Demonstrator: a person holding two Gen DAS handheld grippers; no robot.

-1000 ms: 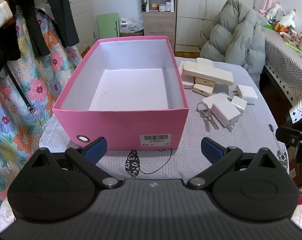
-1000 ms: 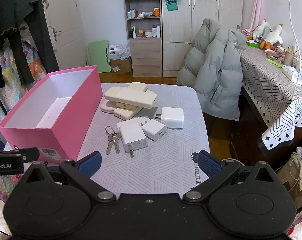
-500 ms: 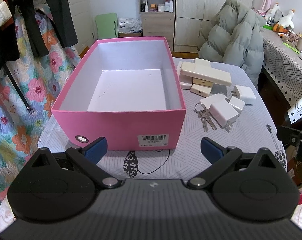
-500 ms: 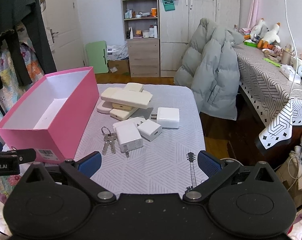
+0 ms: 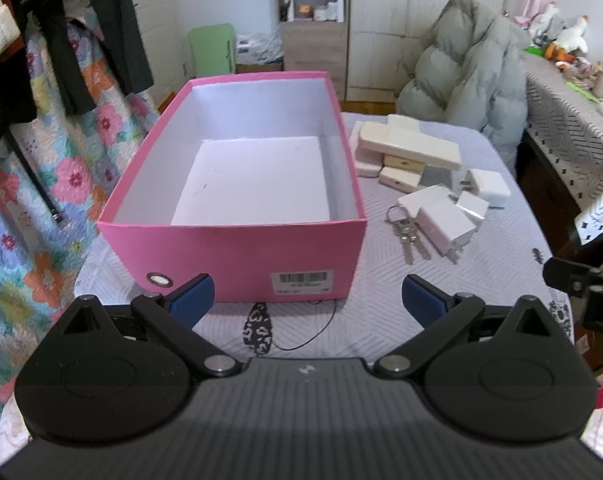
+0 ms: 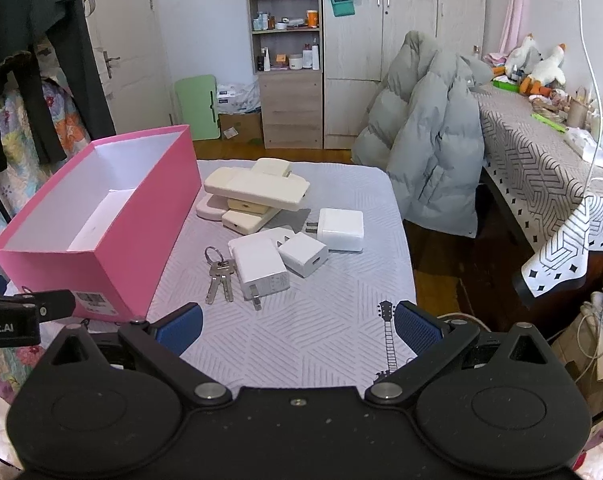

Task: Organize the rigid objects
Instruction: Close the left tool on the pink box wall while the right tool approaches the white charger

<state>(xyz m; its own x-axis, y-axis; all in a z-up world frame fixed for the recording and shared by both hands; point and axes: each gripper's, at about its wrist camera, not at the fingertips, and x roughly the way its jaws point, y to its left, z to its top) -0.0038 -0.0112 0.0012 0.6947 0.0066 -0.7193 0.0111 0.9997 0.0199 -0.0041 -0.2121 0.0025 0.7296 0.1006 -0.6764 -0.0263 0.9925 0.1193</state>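
Observation:
An empty pink box [image 5: 237,248] [image 6: 141,232] with a white inside stands on the left of the table. To its right lies a stack of cream rectangular cases [image 5: 409,148] [image 6: 257,190], three white chargers [image 5: 445,224] [image 6: 261,266] and a bunch of keys [image 5: 407,236] [image 6: 219,276]. My left gripper [image 5: 307,300] is open, in front of the box's near wall, with nothing between its fingers. My right gripper [image 6: 297,326] is open too, above the near part of the table, short of the keys and chargers.
The table wears a pale quilted cloth [image 6: 321,332]. A grey puffer jacket [image 6: 433,140] hangs on a chair behind it. A second table [image 6: 541,168] with a patterned cloth stands to the right. Floral fabric and dark clothes [image 5: 41,120] hang on the left.
Both grippers have drawn back a little from the table, so the box and the objects look smaller and farther. Nothing on the table has moved.

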